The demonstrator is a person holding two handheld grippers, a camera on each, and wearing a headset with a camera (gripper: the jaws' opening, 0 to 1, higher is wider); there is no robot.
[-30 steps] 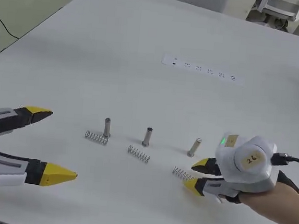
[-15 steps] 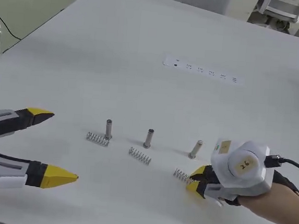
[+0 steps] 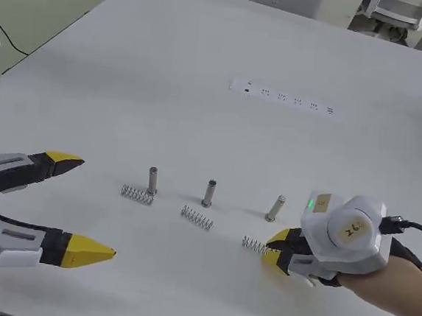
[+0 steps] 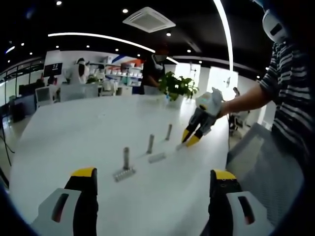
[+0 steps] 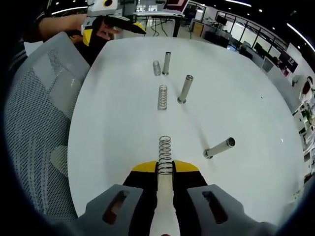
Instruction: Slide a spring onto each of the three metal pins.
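The right gripper [image 3: 273, 250] pinches the rightmost spring [image 3: 252, 244] by one end, leaving its bore free for the nearby pin [image 3: 275, 207]; the left gripper [image 3: 92, 207] hovers, fingers wide.

The pins [image 5: 185, 88] are smooth bright metal, the spring [image 5: 165, 146] bare wire, the table [image 5: 118, 123] matt white.

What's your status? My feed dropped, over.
Right gripper shut on spring end. Left gripper open, hovering aside. Three pins bare. Nothing in the way.
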